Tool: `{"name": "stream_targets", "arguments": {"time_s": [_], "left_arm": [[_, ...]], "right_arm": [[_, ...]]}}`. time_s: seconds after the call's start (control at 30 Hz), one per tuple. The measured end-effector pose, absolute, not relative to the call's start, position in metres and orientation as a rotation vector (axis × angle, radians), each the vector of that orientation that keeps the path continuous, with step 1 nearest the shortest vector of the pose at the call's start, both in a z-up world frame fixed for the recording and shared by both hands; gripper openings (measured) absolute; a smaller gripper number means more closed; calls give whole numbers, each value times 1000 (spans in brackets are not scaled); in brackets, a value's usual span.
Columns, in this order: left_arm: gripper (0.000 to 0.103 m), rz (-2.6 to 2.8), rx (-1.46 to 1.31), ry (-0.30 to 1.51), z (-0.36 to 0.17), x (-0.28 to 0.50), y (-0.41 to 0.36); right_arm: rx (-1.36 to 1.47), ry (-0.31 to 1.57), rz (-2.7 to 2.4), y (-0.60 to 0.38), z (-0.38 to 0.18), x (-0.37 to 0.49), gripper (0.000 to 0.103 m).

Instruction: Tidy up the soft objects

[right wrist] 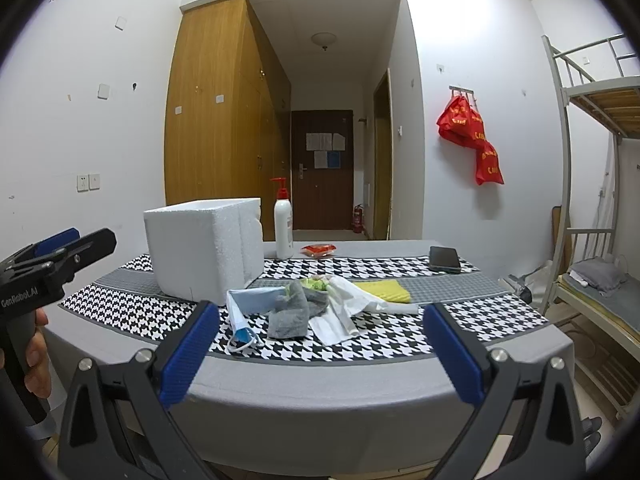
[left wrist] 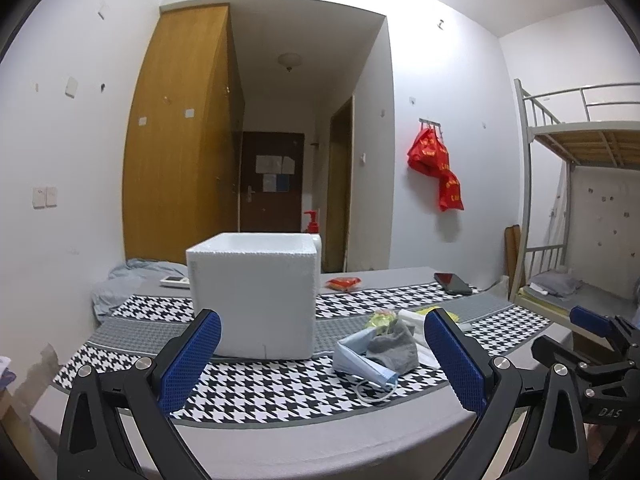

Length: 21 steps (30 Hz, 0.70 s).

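Soft objects heaped on the houndstooth tablecloth [right wrist: 120,304], ahead of both tongs. Grey sock [right wrist: 294,312] tops the heap, straight ahead between the right gripper [right wrist: 320,354] fingers and touching nothing of them. Blue face mask [right wrist: 244,312] lies against the sock on the side toward the left gripper [left wrist: 322,364]; white tissue [right wrist: 340,312] on the other side; yellow cloth [right wrist: 384,291] beyond that, farther out. Foam box [left wrist: 252,296], white, stands upright directly ahead of the left gripper, just beside the heap. Both tongs hover at the near table edge, jaws spread wide, holding nothing. Pump bottle [right wrist: 283,226], red packet [right wrist: 318,249] and phone [right wrist: 444,259] sit well beyond the heap.
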<state>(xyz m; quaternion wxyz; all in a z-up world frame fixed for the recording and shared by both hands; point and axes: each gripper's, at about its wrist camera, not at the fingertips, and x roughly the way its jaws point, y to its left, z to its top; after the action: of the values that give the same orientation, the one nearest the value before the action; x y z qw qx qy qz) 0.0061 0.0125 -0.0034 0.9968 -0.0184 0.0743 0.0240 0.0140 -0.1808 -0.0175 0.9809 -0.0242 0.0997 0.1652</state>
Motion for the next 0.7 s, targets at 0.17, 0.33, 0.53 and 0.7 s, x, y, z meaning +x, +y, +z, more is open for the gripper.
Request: {"name": "stream_targets", "arguments": {"time_s": [0.17, 0.33, 0.53, 0.7], "left_arm": [[102, 37, -35, 165, -2, 8, 12], [102, 36, -31, 169, -2, 8, 11], [102, 41, -26, 164, -2, 8, 10], [102, 48, -19, 159, -2, 9, 8]], "right_arm": [[-53, 204, 335, -181, -18, 14, 103], [-55, 200, 336, -181, -18, 14, 103], [-55, 203, 339, -181, -20, 15, 103], [-55, 204, 338, -182, -19, 15, 103]]}}
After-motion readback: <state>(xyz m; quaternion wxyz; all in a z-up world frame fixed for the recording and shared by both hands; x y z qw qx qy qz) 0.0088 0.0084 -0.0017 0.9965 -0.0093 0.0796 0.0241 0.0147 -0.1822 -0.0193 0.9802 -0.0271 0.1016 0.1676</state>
